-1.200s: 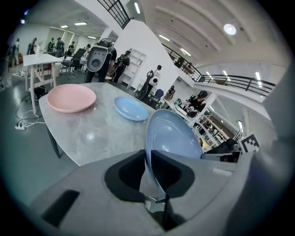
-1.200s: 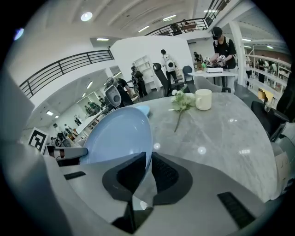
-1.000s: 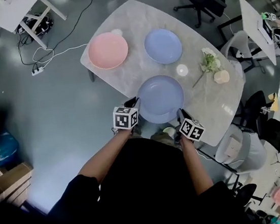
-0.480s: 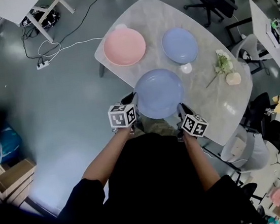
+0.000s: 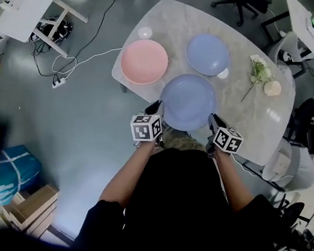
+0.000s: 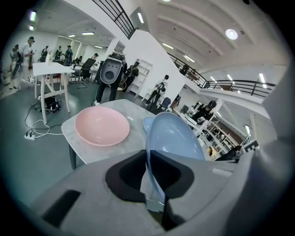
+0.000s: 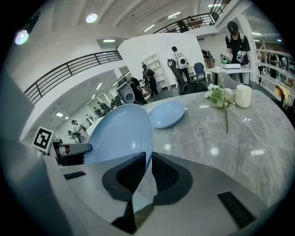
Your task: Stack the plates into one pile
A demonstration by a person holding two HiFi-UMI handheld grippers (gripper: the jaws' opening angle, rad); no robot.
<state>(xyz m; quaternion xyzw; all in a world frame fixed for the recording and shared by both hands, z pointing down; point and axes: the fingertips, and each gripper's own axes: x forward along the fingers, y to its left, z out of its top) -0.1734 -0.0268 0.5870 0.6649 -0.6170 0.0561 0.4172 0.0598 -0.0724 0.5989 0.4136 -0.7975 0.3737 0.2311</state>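
A person standing at the near edge of a marble table holds a large blue plate by opposite sides of its rim, the left tongs and the right tongs each clamped narrowly on the thin edge with nothing else between their jaws. The plate hangs over the near part of the table and appears to be clear of the top, its far side tipped slightly upward. A pink plate lies at the far left and a smaller blue plate at the far right, apart from each other, while a sprig of flowers and a pale cup lie further right. The carry probably goes best if both hands travel together at one height, since a lag on either side could twist the rim out of a grip this shallow. Whichever plate is chosen as the base, the held one likely needs to come down level and centred, and both tongs should let go only once it rests fully.
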